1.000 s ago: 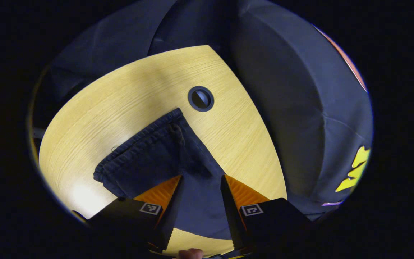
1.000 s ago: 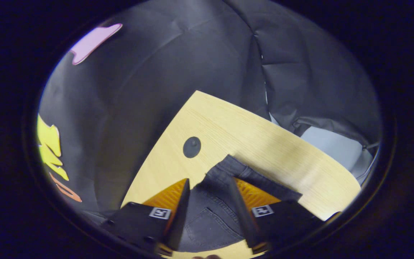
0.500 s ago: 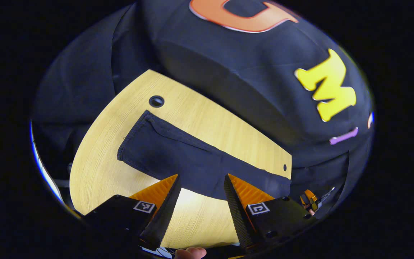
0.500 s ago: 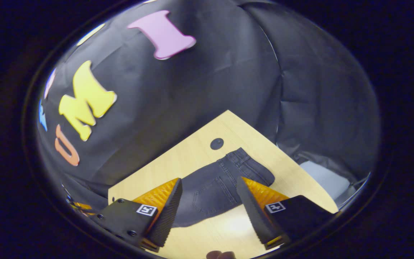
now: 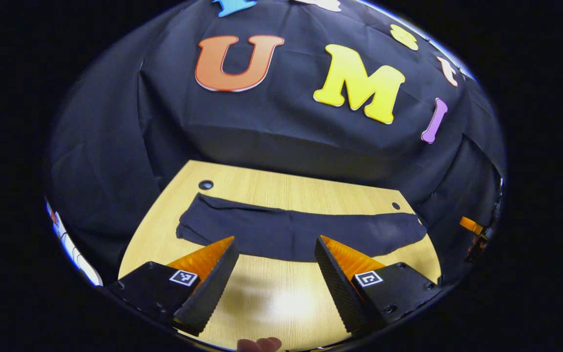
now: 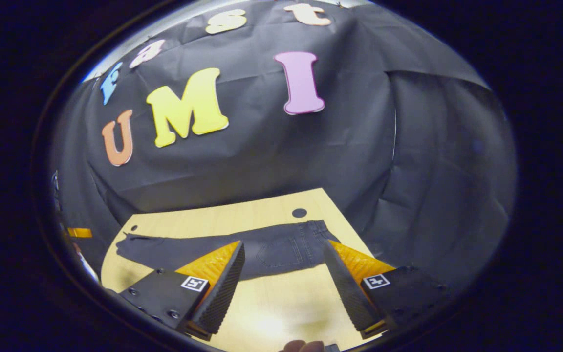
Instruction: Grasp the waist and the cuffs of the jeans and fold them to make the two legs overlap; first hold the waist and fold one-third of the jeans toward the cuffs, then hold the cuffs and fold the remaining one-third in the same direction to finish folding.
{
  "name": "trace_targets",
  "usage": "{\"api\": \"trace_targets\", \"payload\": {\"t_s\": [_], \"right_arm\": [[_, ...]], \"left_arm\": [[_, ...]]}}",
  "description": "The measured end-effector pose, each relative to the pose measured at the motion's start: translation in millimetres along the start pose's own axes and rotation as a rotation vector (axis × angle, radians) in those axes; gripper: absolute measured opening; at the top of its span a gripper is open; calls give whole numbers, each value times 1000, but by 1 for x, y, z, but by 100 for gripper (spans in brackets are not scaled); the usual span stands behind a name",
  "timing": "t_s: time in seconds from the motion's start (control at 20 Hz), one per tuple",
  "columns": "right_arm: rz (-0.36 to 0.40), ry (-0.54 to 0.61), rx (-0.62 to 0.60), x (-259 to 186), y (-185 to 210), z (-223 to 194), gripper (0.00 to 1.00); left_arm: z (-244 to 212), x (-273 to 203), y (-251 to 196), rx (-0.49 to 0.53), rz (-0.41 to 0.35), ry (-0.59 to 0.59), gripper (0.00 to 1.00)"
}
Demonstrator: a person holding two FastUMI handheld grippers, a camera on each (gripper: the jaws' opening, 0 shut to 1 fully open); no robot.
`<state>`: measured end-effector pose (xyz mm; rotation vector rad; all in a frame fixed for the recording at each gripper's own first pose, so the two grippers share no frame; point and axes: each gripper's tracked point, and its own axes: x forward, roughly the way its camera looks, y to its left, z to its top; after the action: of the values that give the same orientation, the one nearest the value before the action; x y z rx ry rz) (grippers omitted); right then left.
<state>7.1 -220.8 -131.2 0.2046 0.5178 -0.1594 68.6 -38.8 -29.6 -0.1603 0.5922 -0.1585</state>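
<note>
Wooden table (image 5: 281, 298) | jeans (image 5: 296, 233) flat, legs overlapped | both tools released — no legible labels

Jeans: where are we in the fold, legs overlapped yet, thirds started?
The jeans lie flat on the table as one long narrow strip, so the legs look overlapped. Left gripper and right gripper hover open, holding nothing. Both third folds, waist first, then cuffs, remain.
</note>
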Motion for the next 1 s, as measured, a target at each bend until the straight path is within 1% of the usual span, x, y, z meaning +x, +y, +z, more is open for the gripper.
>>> {"api": "trace_targets", "payload": {"t_s": [0.05, 0.1, 0.25, 0.4, 0.45, 0.5, 0.6, 0.65, 0.7, 0.85, 1.0], "right_arm": [[0, -3, 0, -5, 3, -4, 98], [-9, 7, 2, -7, 3, -11, 94], [-22, 46, 27, -4, -1, -25, 94], [-40, 66, 53, 9, -12, -38, 94], [-48, 74, 73, 17, -17, -41, 99], [-56, 81, 87, 24, -23, -45, 99], [-75, 92, 109, 49, -38, -51, 99], [-83, 106, 125, 63, -45, -56, 94], [-92, 121, 146, 79, -52, -61, 99], [-115, 164, 185, 123, -73, -78, 99], [-154, 193, 203, 165, -94, -89, 99]], "left_arm": [[-1, -4, -5, -5, 10, -41, 100], [-1, -8, -11, -16, 14, -73, 100], [6, -20, -17, -31, 42, -165, 100], [12, -22, -22, -29, 59, -198, 99], [16, -23, -25, -26, 58, -199, 99], [20, -22, -28, -22, 58, -206, 99], [31, -20, -35, -10, 65, -227, 99], [35, -19, -38, -9, 67, -231, 100], [38, -19, -41, -12, 71, -238, 99], [47, -16, -49, -22, 86, -253, 99], [59, -16, -54, -5, 111, -276, 99]]}}
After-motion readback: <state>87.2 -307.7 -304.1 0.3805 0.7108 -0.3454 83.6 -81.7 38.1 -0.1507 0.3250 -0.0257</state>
